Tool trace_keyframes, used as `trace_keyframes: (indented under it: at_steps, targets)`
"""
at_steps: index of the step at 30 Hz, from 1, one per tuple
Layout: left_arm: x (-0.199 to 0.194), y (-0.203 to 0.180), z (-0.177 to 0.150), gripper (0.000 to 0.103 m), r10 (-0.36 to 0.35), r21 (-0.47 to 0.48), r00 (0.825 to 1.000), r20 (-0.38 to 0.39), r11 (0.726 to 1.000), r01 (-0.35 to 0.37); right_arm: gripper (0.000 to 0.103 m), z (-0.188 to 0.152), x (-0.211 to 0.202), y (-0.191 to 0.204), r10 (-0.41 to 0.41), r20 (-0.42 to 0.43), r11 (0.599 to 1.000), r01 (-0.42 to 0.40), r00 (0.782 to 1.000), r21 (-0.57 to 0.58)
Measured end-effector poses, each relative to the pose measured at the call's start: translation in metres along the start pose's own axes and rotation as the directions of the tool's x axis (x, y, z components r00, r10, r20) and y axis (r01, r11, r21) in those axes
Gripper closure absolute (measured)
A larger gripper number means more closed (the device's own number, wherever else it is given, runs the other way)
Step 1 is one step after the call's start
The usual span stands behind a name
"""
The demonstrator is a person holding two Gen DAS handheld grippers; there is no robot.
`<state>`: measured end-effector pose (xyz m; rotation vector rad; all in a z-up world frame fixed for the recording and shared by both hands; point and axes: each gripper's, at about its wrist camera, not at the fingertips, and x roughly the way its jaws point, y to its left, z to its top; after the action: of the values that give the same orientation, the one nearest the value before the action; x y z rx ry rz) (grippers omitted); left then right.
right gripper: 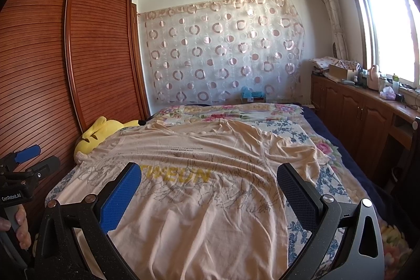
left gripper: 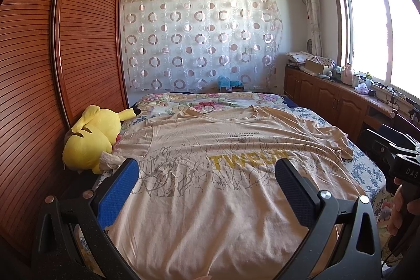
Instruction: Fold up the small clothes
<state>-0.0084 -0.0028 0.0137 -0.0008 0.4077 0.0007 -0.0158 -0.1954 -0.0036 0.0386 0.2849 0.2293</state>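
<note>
Peach t-shirt (left gripper: 210, 190) lies spread flat on bed (left gripper: 367, 169), print up, wrinkled. Left tool (left gripper: 207, 175) & right tool (right gripper: 210, 179) both gape wide, empty, above hem. Smooth creases 1st, then pinch both hem corners evenly.

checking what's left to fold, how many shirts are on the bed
1: a peach t-shirt spread flat across the bed, beside the yellow plush toy. Others could be hidden beneath it.

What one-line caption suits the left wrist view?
Open left gripper above a beige T-shirt spread on a floral bed, yellow plush toy alongside.
</note>
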Motion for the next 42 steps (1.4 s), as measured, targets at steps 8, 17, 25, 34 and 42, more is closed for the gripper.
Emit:
trace_keyframes:
  at_steps: [8, 17, 25, 34, 42]
  targets:
    - [0.003, 0.0, -0.003, 0.0, -0.013, 0.007, 1.0, -0.009, 1.0, 0.013, 0.0, 0.0, 0.002, -0.002, -0.002, -0.008, 1.0, 0.002, 1.0, 0.002]
    - [0.028, 0.022, -0.014, 0.0, -0.021, -0.019, 0.998, -0.059, 1.0, 0.02, 0.0, -0.002, 0.012, -0.002, 0.005, -0.034, 1.0, -0.005, 0.999, -0.001]
    - [0.058, 0.054, -0.026, 0.0, -0.009, -0.023, 0.993, -0.12, 1.0, 0.006, 0.0, -0.003, 0.033, 0.001, 0.051, -0.07, 0.999, -0.052, 0.996, -0.013]
    - [0.092, 0.101, -0.032, 0.0, 0.046, -0.032, 0.977, -0.21, 0.998, -0.054, 0.0, 0.006, 0.066, 0.008, 0.125, -0.123, 0.989, -0.133, 0.985, -0.065]
    - [0.118, 0.153, -0.027, 0.0, 0.035, -0.083, 0.957, -0.289, 0.995, -0.062, 0.0, 0.02, 0.103, 0.021, 0.211, -0.195, 0.969, -0.232, 0.958, -0.09]
